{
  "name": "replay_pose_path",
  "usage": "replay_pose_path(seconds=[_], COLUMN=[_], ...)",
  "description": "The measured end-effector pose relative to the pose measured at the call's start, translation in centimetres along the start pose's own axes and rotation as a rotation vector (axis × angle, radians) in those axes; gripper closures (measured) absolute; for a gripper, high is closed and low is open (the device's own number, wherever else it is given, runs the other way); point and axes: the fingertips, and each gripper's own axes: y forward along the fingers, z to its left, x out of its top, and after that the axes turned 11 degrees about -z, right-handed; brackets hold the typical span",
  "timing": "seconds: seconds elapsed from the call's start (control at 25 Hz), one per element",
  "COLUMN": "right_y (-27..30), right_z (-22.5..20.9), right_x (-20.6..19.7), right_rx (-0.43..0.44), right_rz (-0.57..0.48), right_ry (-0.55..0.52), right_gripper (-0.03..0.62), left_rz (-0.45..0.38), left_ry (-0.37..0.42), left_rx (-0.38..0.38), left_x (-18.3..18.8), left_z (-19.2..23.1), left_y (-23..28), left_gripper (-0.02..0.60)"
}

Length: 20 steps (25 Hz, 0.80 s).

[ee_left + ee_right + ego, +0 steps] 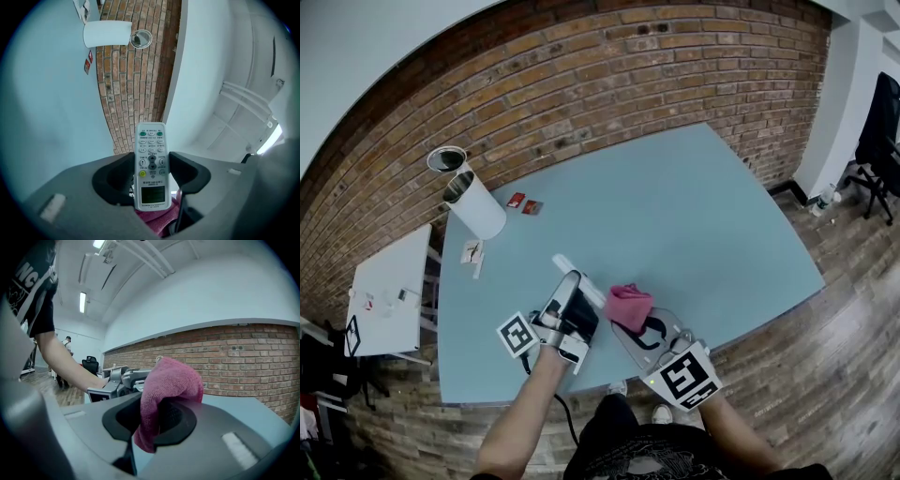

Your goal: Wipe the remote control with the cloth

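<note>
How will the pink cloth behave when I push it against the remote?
Probably floppy: the pink cloth droops past the jaws of the right hand-held gripper. Likely light, since its bunched top stands unsupported. Its fuzzy weave probably won't slip.

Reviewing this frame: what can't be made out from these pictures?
- Remote control button print: left gripper view, too small to read.
- Whether the cloth touches the remote control: head view, left tongs cover the spot.
- Red items on the table: head view, too small to identify.
- Remote control: right gripper view, not visible past cloth and left tongs.
</note>
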Motion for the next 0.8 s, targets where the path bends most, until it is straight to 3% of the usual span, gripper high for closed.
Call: replay_pose_path(seconds=[0.24,0.44,0.8], right_y=[-0.4,-0.5,-0.9], right_z=[-0.4,-0.9,-1.3], right_x=[1.5,2.6,4.0], right_rx=[-0.019,-0.025,-0.038], right_rz=[-0.045,-0.068,-0.104], right_ry=[0.067,0.089,0.104], right_gripper=[0.533,0.533,0.533], left_rz=[0.092,0.128,0.274], left_ry=[0.129,0.180,0.302], left_rx=[0.037,0.060,0.083], left_x=[-1.2,-1.7,-4.4], left_z=[0.1,0.4,1.0], left_y=[0.1,0.2,-0.3], left_gripper=[0.347,0.347,0.347])
